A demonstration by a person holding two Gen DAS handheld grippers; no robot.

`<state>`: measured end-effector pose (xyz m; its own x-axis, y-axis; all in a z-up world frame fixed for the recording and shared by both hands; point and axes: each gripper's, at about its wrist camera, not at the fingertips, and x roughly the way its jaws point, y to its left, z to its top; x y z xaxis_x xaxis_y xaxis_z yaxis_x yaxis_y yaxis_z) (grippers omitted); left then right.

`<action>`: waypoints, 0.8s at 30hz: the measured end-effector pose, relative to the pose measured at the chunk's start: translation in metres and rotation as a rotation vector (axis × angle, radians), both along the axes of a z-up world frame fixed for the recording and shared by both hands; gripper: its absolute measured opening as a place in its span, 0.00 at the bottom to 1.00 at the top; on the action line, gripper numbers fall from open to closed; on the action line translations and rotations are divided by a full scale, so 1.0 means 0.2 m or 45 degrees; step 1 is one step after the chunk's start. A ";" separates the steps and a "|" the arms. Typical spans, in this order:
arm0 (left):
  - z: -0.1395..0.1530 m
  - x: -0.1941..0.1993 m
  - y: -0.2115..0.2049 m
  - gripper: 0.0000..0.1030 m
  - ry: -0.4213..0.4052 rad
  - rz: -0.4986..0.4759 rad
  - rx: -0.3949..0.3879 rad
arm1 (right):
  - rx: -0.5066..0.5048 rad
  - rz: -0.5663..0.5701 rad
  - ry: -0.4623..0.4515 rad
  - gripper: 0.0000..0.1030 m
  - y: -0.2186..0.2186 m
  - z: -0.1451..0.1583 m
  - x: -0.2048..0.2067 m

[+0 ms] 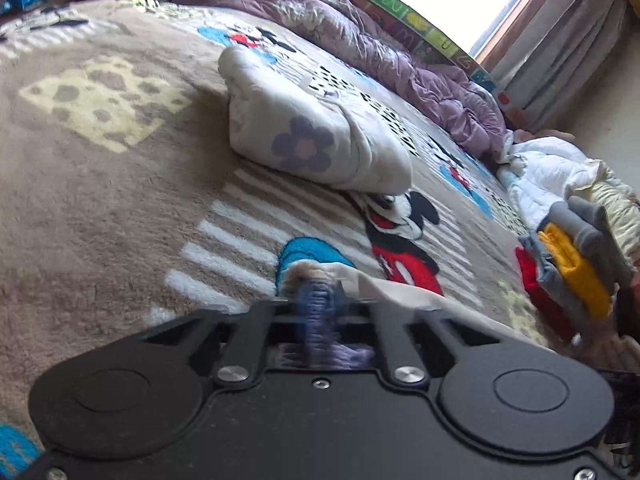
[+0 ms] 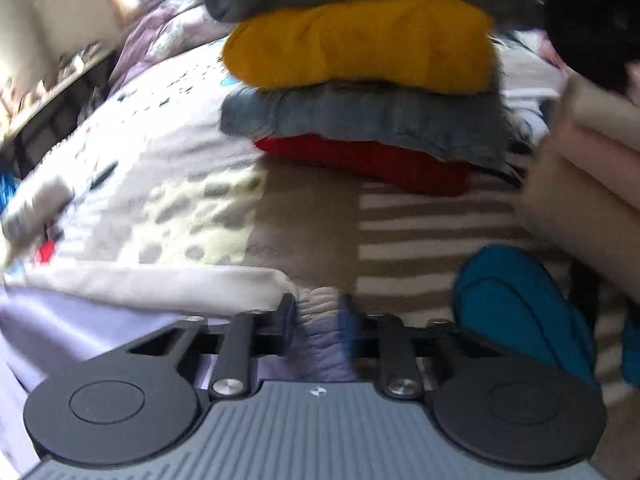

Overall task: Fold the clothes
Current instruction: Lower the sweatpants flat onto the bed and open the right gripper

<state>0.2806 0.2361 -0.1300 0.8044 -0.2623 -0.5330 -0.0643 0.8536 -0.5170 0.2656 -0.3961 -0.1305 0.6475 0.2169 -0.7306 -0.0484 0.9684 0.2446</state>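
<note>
Two grippers, both clamped on the same garment. Left gripper [image 1: 316,300] has its fingers [image 1: 340,294] pinched tight on a bunched, ribbed lilac-white edge; right gripper [image 2: 318,314] likewise, fingers [image 2: 286,314] nipping a gathered ribbed band. The garment [image 2: 140,284] is a pale cream-and-lilac piece lying low on the bed, spreading left from the right gripper's hold and showing as a cream panel just right of the left gripper. Right view is blurred, so detail is soft.

Under it, the cartoon-mouse blanket [image 1: 120,200] covers the bed. Further out: a folded white bundle with a purple flower [image 1: 308,136], and a stack of folded clothes [image 2: 360,80], grey, yellow, blue-grey, red from top down, near the right gripper. Purple duvet [image 1: 400,52] heaped along the far side; loose white clothes [image 1: 540,176] beyond.

Step, as I read it: mid-fold, both ends of one edge gripped, probably a waistband or hem. Next move calls for carrying that edge across evenly, both grippers level, keeping the cloth taut so it lands flat, then letting go.
</note>
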 end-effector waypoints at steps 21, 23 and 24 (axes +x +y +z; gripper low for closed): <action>0.00 -0.01 0.02 0.45 0.008 0.035 0.055 | -0.071 -0.095 -0.210 0.51 0.03 0.17 -0.08; 0.04 -0.06 0.04 0.45 -0.022 0.042 0.028 | -0.053 -0.075 -0.231 0.51 0.03 0.23 -0.16; 0.06 -0.08 0.05 0.45 -0.037 0.045 0.016 | -0.028 -0.066 -0.230 0.51 0.03 0.26 -0.20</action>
<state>0.2643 0.2470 -0.1186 0.8283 -0.2267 -0.5124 -0.0796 0.8576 -0.5081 0.2251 -0.3910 -0.0793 0.7784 0.1650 -0.6057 -0.0394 0.9758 0.2152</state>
